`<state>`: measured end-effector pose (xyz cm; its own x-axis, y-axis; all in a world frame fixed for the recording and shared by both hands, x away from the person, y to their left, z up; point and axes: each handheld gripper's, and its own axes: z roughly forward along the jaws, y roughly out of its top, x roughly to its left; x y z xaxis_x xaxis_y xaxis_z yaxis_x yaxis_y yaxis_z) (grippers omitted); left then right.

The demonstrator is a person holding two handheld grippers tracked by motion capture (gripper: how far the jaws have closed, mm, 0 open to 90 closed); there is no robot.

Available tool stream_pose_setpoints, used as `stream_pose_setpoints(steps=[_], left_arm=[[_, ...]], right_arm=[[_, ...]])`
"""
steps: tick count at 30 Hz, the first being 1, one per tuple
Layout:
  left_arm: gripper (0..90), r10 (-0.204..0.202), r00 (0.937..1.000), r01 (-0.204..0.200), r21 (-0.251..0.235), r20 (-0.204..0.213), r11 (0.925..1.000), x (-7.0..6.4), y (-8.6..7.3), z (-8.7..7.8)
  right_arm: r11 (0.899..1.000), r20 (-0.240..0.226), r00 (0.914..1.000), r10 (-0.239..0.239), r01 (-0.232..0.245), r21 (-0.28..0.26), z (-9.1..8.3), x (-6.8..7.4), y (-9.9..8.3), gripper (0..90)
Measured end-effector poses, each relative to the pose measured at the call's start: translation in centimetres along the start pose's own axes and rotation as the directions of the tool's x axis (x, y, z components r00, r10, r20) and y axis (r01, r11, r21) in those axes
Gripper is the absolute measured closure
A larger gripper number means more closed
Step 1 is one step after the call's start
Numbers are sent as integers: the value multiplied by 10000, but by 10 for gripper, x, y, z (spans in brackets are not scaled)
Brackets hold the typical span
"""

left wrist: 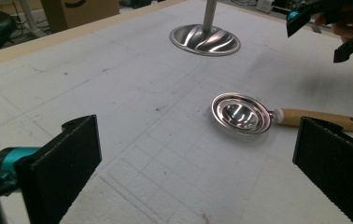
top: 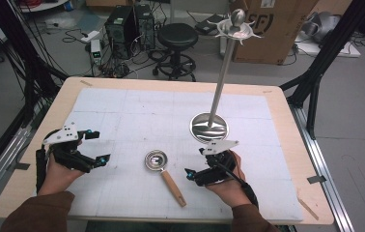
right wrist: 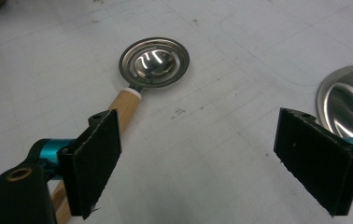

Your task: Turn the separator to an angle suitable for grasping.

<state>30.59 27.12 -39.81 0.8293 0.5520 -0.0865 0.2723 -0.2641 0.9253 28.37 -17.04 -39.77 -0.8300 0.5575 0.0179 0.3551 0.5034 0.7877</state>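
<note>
A metal scoop (top: pixel 156 160) with a wooden handle (top: pixel 173 188) lies on the white mat near the table's front, bowl up. A steel stand (top: pixel 209 126) with a round base and a tall pole topped by hooks stands behind it to the right. My left gripper (top: pixel 97 146) is open, left of the scoop and apart from it. My right gripper (top: pixel 195 162) is open just right of the handle. The left gripper view has its gripper (left wrist: pixel 195 140) open toward the scoop (left wrist: pixel 242 113). In the right gripper view, the gripper (right wrist: pixel 198 149) is open, the scoop (right wrist: pixel 154 62) ahead.
The white gridded mat (top: pixel 122 111) covers most of the wooden table (top: pixel 287 159). The stand's base (left wrist: pixel 205 39) (right wrist: pixel 347 105) sits close to my right hand. Beyond the far edge stand a black stool (top: pixel 177 38), computer towers (top: pixel 122 24) and a cardboard box (top: pixel 272 29).
</note>
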Motion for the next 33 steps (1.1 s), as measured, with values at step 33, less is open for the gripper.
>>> stream_pose_setpoints(steps=[33], left_arm=[[16,22,10000,-22,48,-21,10000,0,0,0]], right_arm=[[9650,-1100,9858,-1269,1484,2164,56,53,-2,308]])
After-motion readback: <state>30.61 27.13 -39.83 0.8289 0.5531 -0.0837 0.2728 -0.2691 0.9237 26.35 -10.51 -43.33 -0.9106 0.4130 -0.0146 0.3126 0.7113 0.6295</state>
